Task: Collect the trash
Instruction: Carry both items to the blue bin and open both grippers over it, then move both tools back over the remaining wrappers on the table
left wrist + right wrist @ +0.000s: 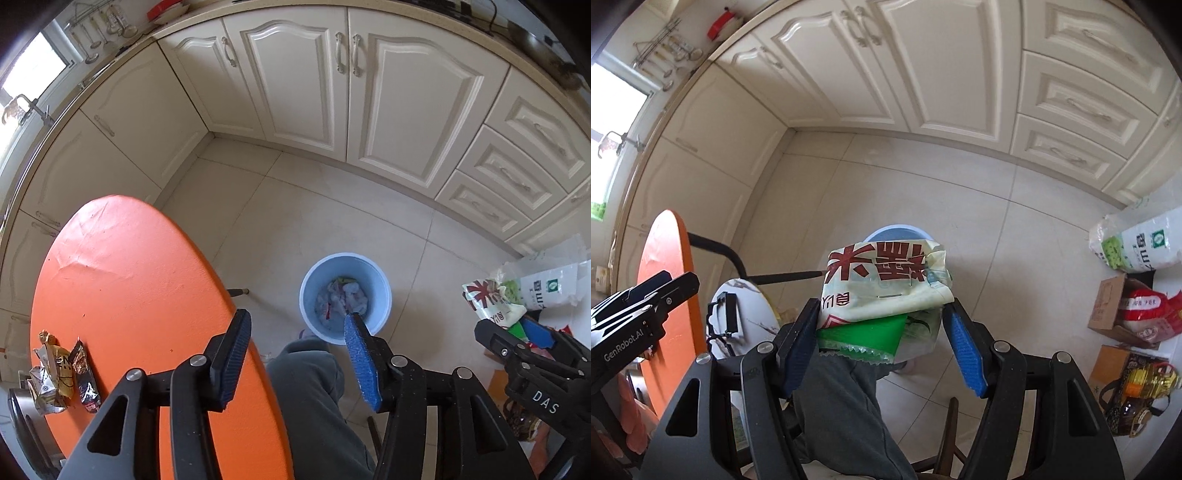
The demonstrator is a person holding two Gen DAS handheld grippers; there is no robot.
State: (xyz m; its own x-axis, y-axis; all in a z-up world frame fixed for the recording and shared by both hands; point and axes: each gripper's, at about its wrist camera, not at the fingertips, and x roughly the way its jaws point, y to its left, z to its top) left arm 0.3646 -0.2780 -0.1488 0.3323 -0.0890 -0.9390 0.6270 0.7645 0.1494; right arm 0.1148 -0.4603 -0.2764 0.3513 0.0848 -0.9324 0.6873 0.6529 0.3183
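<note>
blue pads of the left gripper (295,354) stand apart with nothing between them, above a grey trouser leg (314,391) and the edge of the orange table (129,280). just ahead on the floor sits the blue bin (382,295), crumpled trash in its bottom. three wrappers (62,373) lie at the table's near left edge. the right gripper (879,332) clamps a cream and green bag (882,291) with red print, held over the bin (894,232).
</note>
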